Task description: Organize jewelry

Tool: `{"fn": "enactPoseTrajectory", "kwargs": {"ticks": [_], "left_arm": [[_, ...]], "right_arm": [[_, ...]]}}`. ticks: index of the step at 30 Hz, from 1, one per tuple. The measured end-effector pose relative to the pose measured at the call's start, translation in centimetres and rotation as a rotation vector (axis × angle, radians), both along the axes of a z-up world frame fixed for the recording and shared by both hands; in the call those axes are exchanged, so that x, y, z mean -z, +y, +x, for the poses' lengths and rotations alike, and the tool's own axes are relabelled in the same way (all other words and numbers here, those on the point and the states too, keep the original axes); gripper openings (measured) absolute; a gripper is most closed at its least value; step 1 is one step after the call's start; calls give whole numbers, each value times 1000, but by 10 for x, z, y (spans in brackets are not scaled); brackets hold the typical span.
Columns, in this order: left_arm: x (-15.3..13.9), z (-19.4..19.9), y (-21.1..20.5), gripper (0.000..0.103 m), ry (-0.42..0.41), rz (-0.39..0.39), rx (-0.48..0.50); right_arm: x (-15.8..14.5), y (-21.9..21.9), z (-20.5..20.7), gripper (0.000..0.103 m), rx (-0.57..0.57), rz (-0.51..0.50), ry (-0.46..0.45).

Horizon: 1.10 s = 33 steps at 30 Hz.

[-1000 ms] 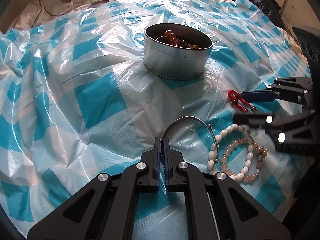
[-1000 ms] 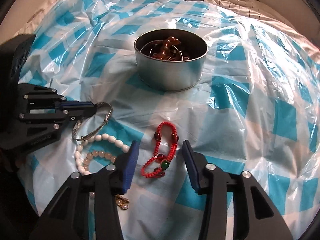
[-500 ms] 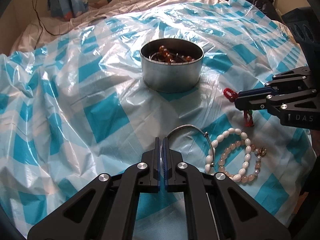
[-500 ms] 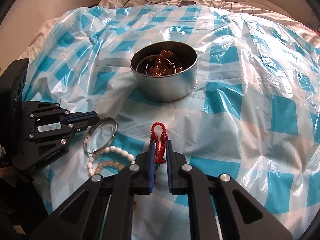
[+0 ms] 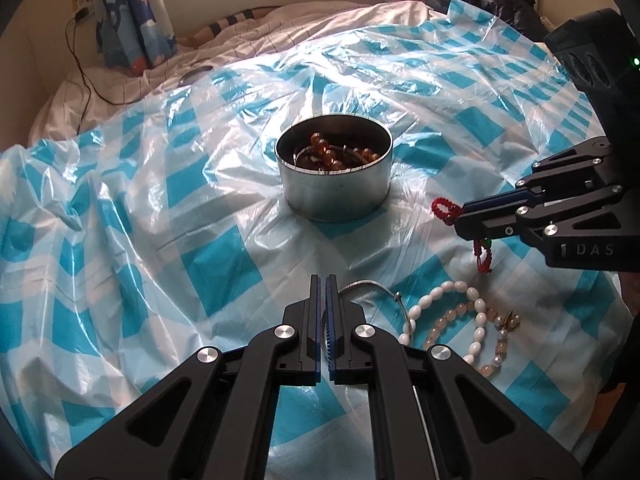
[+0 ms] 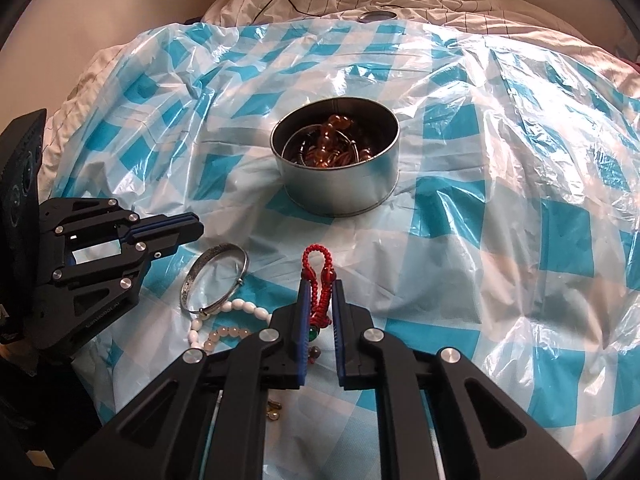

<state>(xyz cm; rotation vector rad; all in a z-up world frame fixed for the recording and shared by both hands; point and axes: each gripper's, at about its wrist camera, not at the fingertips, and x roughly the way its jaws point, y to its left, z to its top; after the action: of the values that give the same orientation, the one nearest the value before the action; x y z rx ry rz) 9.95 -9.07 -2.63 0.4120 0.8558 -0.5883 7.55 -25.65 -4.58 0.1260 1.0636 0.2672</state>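
A round metal tin [image 5: 335,190] [image 6: 338,178] with amber beads and bangles inside stands on the blue-checked plastic sheet. My right gripper [image 6: 319,286] [image 5: 460,216] is shut on a red cord bracelet [image 6: 319,280] [image 5: 443,208] and holds it above the sheet, short of the tin. My left gripper [image 5: 323,280] [image 6: 196,226] is shut and empty, above a silver bangle [image 6: 216,276] [image 5: 374,286]. A white bead bracelet [image 5: 444,298] [image 6: 244,306] and a peach bead bracelet [image 5: 452,320] lie beside the bangle.
The crinkled plastic sheet [image 5: 200,248] covers a bed. A small round lid-like object [image 6: 378,16] lies on the bedding behind the sheet. A cable [image 5: 86,80] and a blue patterned curtain [image 5: 132,32] are at the far left.
My right gripper closed on the red cord bracelet and lifted it off the sheet. Both grippers rose and pulled back a little; the left stayed shut above the bangle.
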Motion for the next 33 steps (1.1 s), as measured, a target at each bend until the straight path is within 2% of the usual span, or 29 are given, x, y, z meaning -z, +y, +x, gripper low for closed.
{"fn": "enactPoseTrajectory", "kwargs": {"ticks": [11,20,33], "left_arm": [[-11,-6,-11,2,-75,9,20],[-12,-4,-14,2,-90,8,18],[15,28,1,2,35,-68,-70]], "right_arm": [[-2,-3,0,11,6,4,-3],[-1,-6,2,11,12,3,2],[13,-11,9,11,34,-55,20]]}}
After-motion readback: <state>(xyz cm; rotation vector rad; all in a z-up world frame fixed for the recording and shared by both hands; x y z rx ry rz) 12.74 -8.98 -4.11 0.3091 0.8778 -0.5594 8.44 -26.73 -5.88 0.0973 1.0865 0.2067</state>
